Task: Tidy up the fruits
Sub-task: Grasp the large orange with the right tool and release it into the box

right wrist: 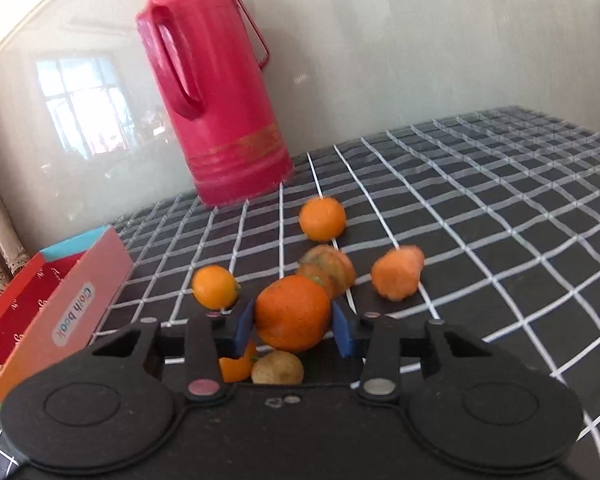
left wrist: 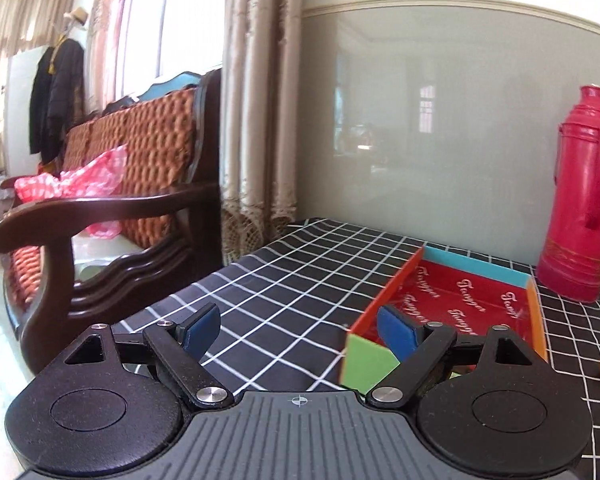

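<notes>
Tabletop [right wrist: 480,200]: black cloth, white grid lines. Flask [right wrist: 220,92]: pink-red, with gold bands near its base. Box [left wrist: 452,300]: red inside with white script lettering; walls orange, light blue and green; outer side pink in the right wrist view, with a white label. Large orange [right wrist: 294,312]: deep orange. Small oranges [right wrist: 323,218]: yellow-orange. One fruit [right wrist: 278,368]: tan-brown. Claw pads [left wrist: 398,330]: blue; claw bodies black. Sofa [left wrist: 140,140]: dark brown wood, orange quilted cushions. Curtain [left wrist: 260,100]: beige. Wall [left wrist: 440,128]: pale grey-green, glossy.

red thermos [right wrist: 220,92], wooden sofa [left wrist: 112,184], curtain [left wrist: 260,100]
</notes>
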`<act>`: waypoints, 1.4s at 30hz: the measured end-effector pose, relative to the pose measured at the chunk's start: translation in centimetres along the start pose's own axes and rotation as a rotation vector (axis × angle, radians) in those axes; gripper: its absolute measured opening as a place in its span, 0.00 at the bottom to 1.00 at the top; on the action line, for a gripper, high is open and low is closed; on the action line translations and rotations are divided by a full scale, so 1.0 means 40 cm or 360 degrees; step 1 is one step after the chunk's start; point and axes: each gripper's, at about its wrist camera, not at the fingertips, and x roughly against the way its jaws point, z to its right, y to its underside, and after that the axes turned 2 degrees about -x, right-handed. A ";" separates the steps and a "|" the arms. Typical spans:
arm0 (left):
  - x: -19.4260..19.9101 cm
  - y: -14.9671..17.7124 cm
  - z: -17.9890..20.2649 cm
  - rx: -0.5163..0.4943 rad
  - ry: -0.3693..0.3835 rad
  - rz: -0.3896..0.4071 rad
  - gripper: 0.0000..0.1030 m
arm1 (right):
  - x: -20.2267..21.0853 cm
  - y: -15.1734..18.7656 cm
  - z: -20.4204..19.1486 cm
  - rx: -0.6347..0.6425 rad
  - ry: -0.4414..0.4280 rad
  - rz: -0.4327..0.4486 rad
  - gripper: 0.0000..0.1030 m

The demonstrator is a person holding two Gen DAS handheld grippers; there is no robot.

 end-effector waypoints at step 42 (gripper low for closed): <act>0.012 0.033 0.037 -0.0049 0.0067 0.0027 0.86 | 0.142 0.013 -0.226 0.0719 -0.0176 0.0450 0.92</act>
